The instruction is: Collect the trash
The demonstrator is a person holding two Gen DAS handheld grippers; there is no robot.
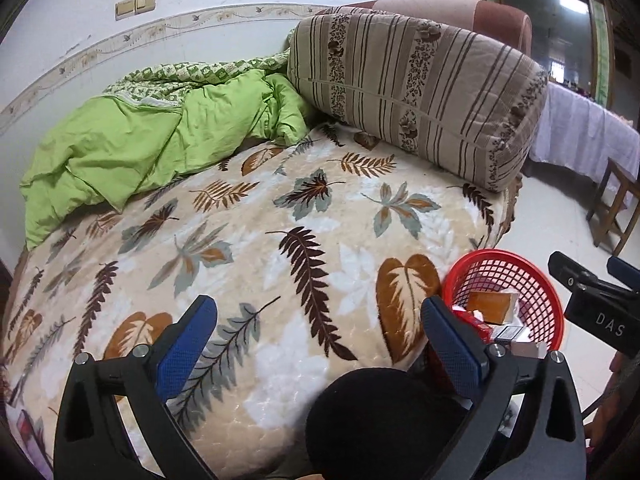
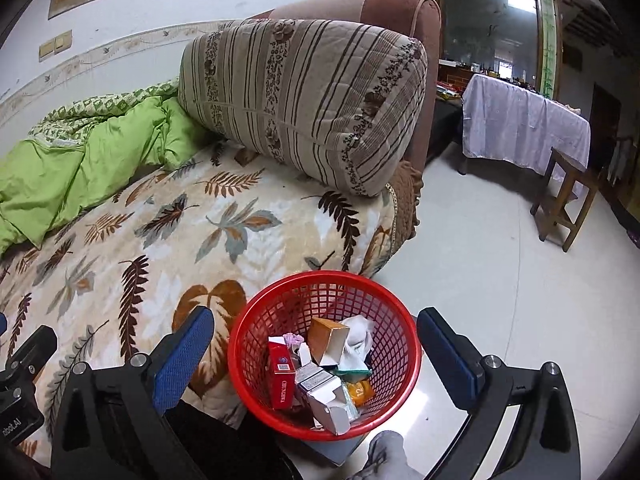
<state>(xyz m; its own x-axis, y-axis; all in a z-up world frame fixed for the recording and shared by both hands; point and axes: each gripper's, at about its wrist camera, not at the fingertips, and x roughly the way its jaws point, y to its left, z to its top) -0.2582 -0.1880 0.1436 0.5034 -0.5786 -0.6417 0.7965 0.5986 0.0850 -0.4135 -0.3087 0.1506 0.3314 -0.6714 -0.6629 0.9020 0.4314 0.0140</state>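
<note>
A red mesh basket (image 2: 256,332) stands on the floor by the bed's near corner; it also shows in the left wrist view (image 1: 548,300). It holds trash: a red carton (image 2: 280,380), an orange-brown box (image 2: 326,340), a grey and white box (image 2: 326,400), crumpled white tissue (image 2: 360,336). My right gripper (image 2: 316,344) is open and empty, hovering above the basket. My left gripper (image 1: 320,336) is open and empty above the leaf-patterned blanket (image 1: 256,240), left of the basket.
A striped pillow (image 1: 416,92) and a green quilt (image 1: 152,144) lie at the back of the bed. A wooden stool (image 2: 568,200) and a cloth-covered table (image 2: 524,124) stand on the white floor to the right. My dark knee (image 1: 380,420) is below.
</note>
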